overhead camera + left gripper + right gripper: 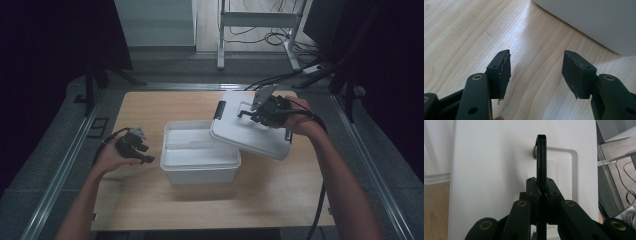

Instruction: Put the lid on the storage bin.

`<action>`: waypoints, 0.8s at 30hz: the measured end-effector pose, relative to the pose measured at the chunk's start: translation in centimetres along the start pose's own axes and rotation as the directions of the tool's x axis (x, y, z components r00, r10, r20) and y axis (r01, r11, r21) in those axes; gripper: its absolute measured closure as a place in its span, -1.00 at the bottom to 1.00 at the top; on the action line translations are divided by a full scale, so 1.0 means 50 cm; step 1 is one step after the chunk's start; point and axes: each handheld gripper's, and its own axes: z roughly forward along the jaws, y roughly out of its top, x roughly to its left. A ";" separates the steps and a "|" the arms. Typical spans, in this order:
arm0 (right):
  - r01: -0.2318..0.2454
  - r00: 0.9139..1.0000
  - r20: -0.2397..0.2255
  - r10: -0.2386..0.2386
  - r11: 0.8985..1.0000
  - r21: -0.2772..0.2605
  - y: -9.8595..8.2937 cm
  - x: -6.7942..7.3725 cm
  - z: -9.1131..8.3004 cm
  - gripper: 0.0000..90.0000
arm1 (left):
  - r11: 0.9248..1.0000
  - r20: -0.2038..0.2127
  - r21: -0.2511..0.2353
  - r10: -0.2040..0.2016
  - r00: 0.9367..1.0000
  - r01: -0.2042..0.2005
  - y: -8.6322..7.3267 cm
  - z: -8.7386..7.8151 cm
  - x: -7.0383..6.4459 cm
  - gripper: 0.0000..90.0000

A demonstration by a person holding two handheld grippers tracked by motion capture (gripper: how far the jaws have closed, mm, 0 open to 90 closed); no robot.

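White box [199, 159] sits open at the middle of the wooden table [150, 107]. Right gripper [252, 115] pinches the black handle [541, 160] of the white lid [250, 131], holding it tilted above the box's right rear corner. Left gripper [142, 154] hovers just left of the box, jaws spread wide, holding nothing.

Right tool [541, 191]: both black jaws pressed together on the black handle [541, 157] of the white lid [494, 170]. The handle runs straight up from between the jaws and stands edge-on over a shallow rectangular recess in the lid; a small metal pivot shows beside its top end. Left edge: a strip of white box wall [435, 157], wooden table [435, 212] below it. Right edge: grey floor [609, 187] with dark cables [626, 177].
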 end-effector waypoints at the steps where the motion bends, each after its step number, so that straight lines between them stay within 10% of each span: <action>1: 0.008 1.000 -0.002 -0.008 1.000 -0.001 0.005 0.002 0.002 0.87 | 1.000 0.001 -0.003 -0.002 1.000 0.002 0.000 0.006 -0.002 -0.11; 24: 0.088 0.992 -0.082 -0.095 0.993 -0.080 0.103 0.048 0.056 0.86 | 0.999 0.007 0.032 0.017 1.000 -0.017 -0.001 0.027 -0.010 -0.12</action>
